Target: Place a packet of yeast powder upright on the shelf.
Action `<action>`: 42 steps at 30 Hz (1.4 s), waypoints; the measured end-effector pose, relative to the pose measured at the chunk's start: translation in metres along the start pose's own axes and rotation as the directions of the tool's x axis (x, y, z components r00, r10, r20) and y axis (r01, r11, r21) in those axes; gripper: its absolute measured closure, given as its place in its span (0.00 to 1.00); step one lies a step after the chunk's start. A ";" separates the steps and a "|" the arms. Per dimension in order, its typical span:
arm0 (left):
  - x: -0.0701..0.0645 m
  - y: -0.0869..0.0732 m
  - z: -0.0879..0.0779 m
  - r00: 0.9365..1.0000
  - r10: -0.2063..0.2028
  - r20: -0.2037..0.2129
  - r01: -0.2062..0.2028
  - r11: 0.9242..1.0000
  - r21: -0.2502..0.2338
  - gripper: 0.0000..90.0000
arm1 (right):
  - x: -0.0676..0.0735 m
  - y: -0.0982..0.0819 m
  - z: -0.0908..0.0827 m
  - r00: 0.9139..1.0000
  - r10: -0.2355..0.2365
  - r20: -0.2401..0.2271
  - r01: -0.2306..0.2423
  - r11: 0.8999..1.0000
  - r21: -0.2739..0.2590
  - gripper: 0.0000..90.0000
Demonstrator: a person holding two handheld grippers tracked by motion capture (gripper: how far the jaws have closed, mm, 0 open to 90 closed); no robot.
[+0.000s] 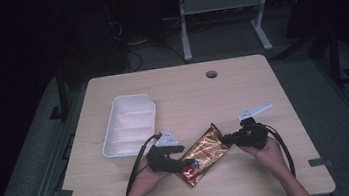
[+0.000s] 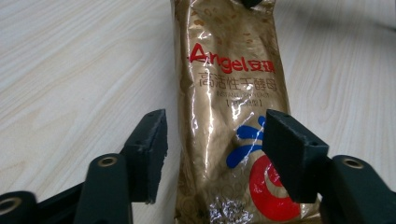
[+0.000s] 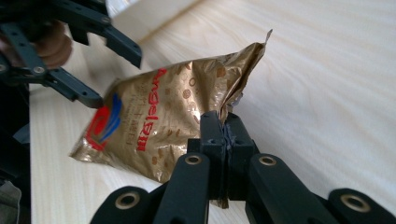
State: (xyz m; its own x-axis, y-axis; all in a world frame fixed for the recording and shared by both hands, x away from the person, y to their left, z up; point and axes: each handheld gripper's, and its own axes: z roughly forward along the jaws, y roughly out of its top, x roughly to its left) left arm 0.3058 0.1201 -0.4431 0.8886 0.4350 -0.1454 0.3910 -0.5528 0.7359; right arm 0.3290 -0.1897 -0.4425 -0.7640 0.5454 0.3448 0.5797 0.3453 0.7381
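**Setting: lab-style recording bench**

Single light-wood table (image 1: 182, 92) with a round cable grommet (image 1: 211, 74), standing on grey carpet (image 1: 34, 160) in a darkened room; table alone is lit, surroundings fall to black; behind it, the white metal legs of another bench or frame (image 1: 223, 16), with loose cables (image 1: 131, 48) trailing on the floor; dark tape marks (image 1: 62, 194) at the table's edges; sparse tabletop; no domestic furnishing in sight; reads as a lab or test room rather than a home or shop.

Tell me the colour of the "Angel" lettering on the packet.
Red, on the gold packet; clearest in the left gripper view.
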 end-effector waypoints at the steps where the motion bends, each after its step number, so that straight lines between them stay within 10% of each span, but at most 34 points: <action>1: 0.000 0.000 0.000 1.000 0.000 0.000 0.000 1.000 0.000 0.41 | 0.003 0.001 -0.001 1.000 -0.011 0.002 0.011 1.000 -0.005 0.98; 13: 0.002 0.002 0.007 0.994 -0.040 0.102 0.041 0.999 -0.010 0.27 | 0.042 0.024 -0.023 0.976 -0.218 -0.010 0.216 0.971 -0.100 0.98; 21: -0.001 0.002 0.009 0.982 -0.032 0.188 0.034 0.999 -0.006 0.49 | 0.054 0.030 -0.028 0.965 -0.263 0.001 0.260 0.954 -0.149 0.99; 30: -0.002 0.001 0.005 0.974 -0.046 0.221 0.054 0.998 -0.032 0.75 | 0.048 0.027 -0.031 0.972 -0.233 0.007 0.230 0.955 -0.185 0.95; 42: -0.002 0.000 0.004 0.975 -0.047 0.218 0.057 0.998 -0.041 0.79 | 0.030 0.011 -0.015 0.992 -0.103 -0.078 0.090 0.985 -0.150 0.44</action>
State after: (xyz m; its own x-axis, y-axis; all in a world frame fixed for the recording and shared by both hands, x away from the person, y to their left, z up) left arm 0.3043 0.1165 -0.4455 0.9003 0.2946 -0.3205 0.4309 -0.4977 0.7528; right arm 0.3085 -0.1812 -0.4152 -0.8394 0.4455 0.3115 0.4593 0.2748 0.8447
